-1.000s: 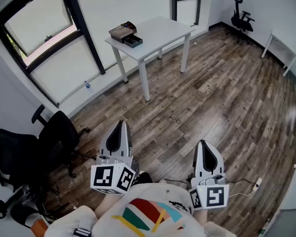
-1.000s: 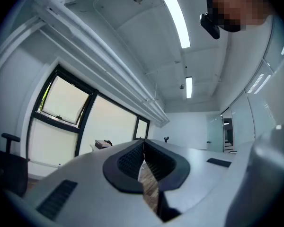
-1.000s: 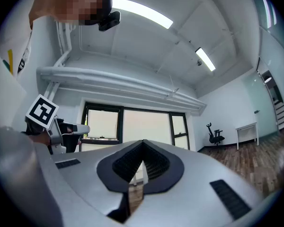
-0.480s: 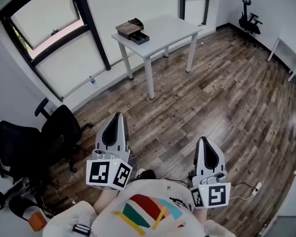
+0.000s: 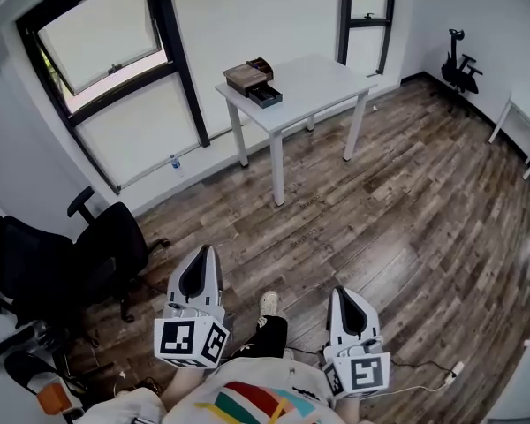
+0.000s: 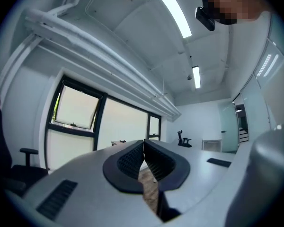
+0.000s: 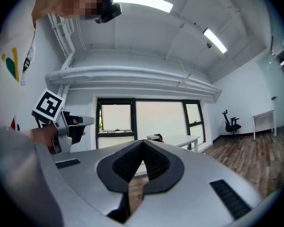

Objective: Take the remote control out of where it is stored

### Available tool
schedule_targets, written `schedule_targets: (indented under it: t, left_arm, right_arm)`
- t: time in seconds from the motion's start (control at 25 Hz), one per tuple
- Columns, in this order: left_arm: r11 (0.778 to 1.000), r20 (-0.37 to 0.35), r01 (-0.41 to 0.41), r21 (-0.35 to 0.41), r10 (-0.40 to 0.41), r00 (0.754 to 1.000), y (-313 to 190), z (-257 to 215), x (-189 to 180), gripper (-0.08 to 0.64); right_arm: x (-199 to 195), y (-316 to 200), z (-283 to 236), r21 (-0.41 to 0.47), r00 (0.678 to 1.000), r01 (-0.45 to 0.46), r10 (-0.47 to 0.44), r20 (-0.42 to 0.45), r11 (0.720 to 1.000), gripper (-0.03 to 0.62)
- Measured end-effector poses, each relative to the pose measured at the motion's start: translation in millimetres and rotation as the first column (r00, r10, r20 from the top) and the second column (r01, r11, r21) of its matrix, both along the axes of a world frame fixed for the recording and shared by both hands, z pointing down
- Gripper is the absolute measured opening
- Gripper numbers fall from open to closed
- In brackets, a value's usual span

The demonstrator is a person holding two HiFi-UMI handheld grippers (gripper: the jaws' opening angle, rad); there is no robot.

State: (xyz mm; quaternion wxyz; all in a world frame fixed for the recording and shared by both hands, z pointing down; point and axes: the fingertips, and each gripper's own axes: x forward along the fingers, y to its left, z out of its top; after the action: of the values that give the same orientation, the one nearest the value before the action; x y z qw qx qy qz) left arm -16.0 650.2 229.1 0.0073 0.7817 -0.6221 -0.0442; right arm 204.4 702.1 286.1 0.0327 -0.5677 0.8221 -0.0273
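Remote control out of sight in every view as the approach to it appears to begin. Across the wooden floor (image 5: 406, 228), the head view has swung since a second ago. The tall window (image 5: 106, 38) and the white table (image 5: 322, 76) have both slid right and lower in the frame. The table now sits nearer the centre, though it looks no larger and remains well apart from the person. The black office chair (image 5: 110, 246) at the left has likewise come further into frame. Both tongs are carried level in front of the body and sit lower in the head view than before. The left tongs (image 5: 205, 254) are closed with nothing between the pads, as their own view shows, and the right tongs (image 5: 339, 297) are closed and empty too. At the table's left end, toward the window, stand a brown box (image 5: 248, 74) and, just beside it, a dark open tray (image 5: 267, 96). The remote is most likely kept in one of them, though neither can be seen into from here. A shoe (image 5: 269, 304) shows more plainly between the tongs than a second ago, which suggests a stride toward the table. For the task this reads as the walk-up: nothing has been reached, and the tongs will have to open before any grasp.
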Motion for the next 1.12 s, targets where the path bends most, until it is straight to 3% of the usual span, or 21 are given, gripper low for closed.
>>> schedule_targets:
  t: [0.12, 0.2, 0.28, 0.36, 0.48, 0.6, 0.8, 0.96, 1.12]
  left_arm:
    - [0.995, 0.05, 0.041, 0.095, -0.046, 0.998, -11, -12, -2, 0.01]
    - [0.993, 0.05, 0.028, 0.112, -0.034, 0.998, -22, -15, 6, 0.01]
    - [0.994, 0.053, 0.005, 0.106, -0.011, 0.999, -32, -15, 15, 0.01]
    - [0.992, 0.111, -0.01, 0.123, -0.004, 0.994, -42, -15, 26, 0.01]
    - [0.989, 0.171, -0.04, 0.14, 0.016, 0.985, -66, -11, 41, 0.01]
    - [0.991, 0.147, -0.064, 0.119, 0.046, 0.988, -99, -5, 47, 0.011]
    - [0.994, 0.144, -0.06, 0.088, 0.047, 0.988, -157, -4, 47, 0.011]
    - [0.995, 0.149, -0.058, 0.081, 0.045, 0.988, -197, -6, 41, 0.011]
    - [0.998, 0.143, -0.004, 0.069, -0.006, 0.99, -245, -4, 19, 0.009]
  right_arm:
    - [7, -13, 13, -0.016, 0.993, -0.03, 0.028, -0.118, 0.999, -0.003]
    - [20, -22, 17, -0.049, 0.977, -0.09, 0.078, -0.2, 0.995, -0.003]
    - [33, -29, 22, -0.051, 0.966, -0.141, 0.126, -0.224, 0.989, -0.003]
    - [38, -38, 25, -0.036, 0.963, -0.155, 0.143, -0.227, 0.987, -0.003]
    - [35, -60, 27, -0.019, 0.967, -0.137, 0.13, -0.22, 0.99, -0.003]
    - [28, -88, 35, -0.041, 0.964, -0.115, 0.101, -0.246, 0.993, -0.003]
    - [21, -145, 11, -0.028, 0.985, -0.065, 0.06, -0.162, 0.997, -0.003]
    - [7, -191, -12, 0.079, 0.963, -0.031, 0.051, -0.264, 0.996, -0.003]
    - [-14, -247, 2, 0.006, 0.93, 0.033, -0.029, -0.366, 0.999, -0.003]
